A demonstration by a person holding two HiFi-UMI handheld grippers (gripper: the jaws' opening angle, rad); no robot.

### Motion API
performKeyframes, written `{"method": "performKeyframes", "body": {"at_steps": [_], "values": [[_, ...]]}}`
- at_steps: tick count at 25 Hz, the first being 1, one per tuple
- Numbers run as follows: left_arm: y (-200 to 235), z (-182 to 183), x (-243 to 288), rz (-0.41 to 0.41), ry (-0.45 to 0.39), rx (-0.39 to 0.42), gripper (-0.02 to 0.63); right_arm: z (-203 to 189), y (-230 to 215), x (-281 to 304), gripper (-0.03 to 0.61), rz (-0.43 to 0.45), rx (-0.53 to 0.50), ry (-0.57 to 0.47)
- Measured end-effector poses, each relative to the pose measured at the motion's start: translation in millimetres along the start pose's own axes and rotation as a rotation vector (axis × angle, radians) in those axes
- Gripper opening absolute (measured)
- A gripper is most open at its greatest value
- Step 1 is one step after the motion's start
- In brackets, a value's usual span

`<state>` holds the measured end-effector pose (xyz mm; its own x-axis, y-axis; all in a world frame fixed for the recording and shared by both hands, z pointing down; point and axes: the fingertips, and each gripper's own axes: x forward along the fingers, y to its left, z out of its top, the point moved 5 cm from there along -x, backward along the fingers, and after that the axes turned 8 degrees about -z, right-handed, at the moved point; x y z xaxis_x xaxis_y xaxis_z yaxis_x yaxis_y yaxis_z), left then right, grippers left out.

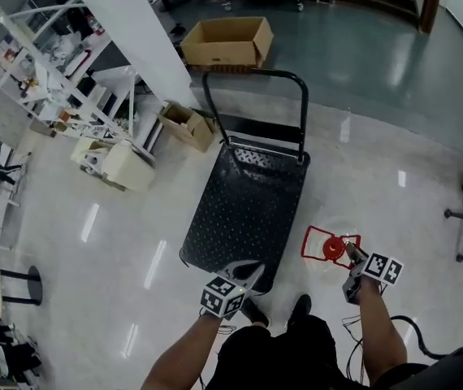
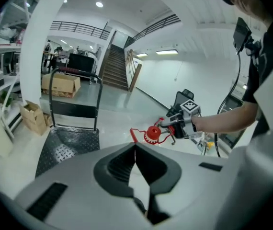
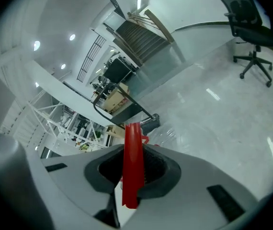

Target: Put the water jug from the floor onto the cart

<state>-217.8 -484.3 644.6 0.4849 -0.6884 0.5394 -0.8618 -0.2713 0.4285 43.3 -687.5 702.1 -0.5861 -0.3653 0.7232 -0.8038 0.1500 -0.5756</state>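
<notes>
Here the right gripper [image 1: 350,255] clenches its fingers on the red handle [image 3: 132,162] of the water jug [image 1: 331,249]. The cart [image 1: 248,210] lies just to its left. The left gripper [image 1: 248,273] has its fingers closed on nothing.

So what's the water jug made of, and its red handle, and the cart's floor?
Water jug: clear glossy plastic, probably; the floor shows through it. Its red handle: smooth moulded plastic, by its even shine. Cart deck: likely black-painted metal, given its raised tread pattern.
</notes>
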Motion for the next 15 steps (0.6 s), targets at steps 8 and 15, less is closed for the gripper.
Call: {"method": "performKeyframes", "body": {"at_steps": [8, 15], "values": [[44.1, -10.0, -109.2, 0.145, -0.176, -0.076, 0.002, -20.9, 141.1, 37.7, 0.061, 0.131, -0.135, 0.041], [94.4, -47.1, -198.0, 0.29, -0.287, -0.186, 0.002, -71.9, 254.6, 98.0, 0.061, 0.202, -0.246, 0.13]]}}
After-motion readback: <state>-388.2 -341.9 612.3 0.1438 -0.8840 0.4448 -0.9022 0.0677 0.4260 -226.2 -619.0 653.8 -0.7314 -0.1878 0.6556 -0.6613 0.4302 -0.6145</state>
